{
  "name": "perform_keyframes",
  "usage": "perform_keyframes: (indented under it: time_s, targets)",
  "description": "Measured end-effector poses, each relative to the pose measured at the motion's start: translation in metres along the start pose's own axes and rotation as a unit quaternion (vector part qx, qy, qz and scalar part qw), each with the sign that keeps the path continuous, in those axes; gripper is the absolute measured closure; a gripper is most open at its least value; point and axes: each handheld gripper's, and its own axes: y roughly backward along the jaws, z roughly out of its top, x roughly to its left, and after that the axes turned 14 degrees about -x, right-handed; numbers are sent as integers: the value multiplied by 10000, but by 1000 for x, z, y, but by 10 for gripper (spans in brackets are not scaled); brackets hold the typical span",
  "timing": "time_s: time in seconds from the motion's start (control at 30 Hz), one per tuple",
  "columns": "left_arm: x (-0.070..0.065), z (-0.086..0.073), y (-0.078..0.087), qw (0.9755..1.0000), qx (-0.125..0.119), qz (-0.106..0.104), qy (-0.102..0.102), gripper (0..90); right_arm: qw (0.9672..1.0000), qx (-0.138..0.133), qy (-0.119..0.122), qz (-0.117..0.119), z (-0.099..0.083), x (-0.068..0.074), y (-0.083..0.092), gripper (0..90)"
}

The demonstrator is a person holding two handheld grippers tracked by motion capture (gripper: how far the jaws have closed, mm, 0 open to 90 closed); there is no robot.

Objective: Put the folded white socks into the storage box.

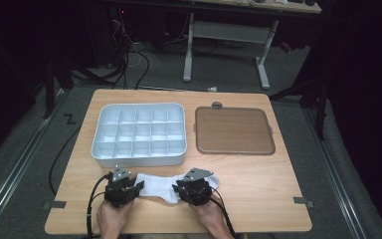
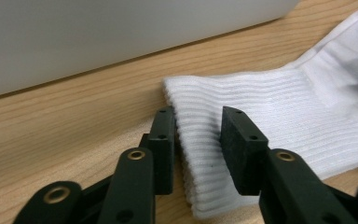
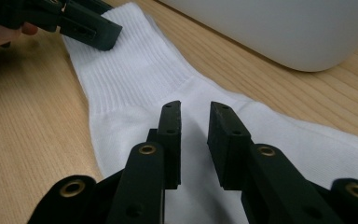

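At the left of the high view, the person's left hand (image 1: 110,216) rises from the near table edge, carrying the left gripper (image 1: 138,186) at the ribbed cuff end of a white sock (image 1: 154,185). In the left gripper view its two black jaws straddle the cuff's edge (image 2: 200,140), the fabric lying between the pads; the jaws stand partly apart, and whether the pads already press the cloth cannot be told. The sock lies flat on the wooden table (image 1: 258,189), near the front edge, stretched from one gripper to the other, just in front of the white compartment tray (image 1: 138,133), whose pale wall (image 2: 98,37) fills the top of the left gripper view. To the right of the tray lies a brown square mat (image 1: 234,130), apart from it. Farther right along the sock, the right gripper (image 1: 178,188) sits over the foot part, held by the right hand (image 1: 210,214). In the right gripper view its jaws (image 3: 193,140) are narrowly parted, with the cloth beneath and between them; a firm pinch cannot be made out. The left gripper (image 3: 86,28) shows at that view's upper left, on the cuff.
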Motion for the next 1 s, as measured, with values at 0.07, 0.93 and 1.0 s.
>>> perform_keyframes:
  time_s: [0.07, 0.93, 1.0]
  targets:
    - [0, 0, 0, 10000, 26, -4, 3, 693, 10000, 41, 32, -10, 0, 0, -1, 760]
    - [-6, 33, 9, 9957, 204, -525, 732, 815, 9990, 138, 412, -122, -9, 8, -5, 776]
    - [-10, 37, 10, 9954, 196, -583, 741, 815, 9988, 154, 441, -125, -9, 9, -5, 776]
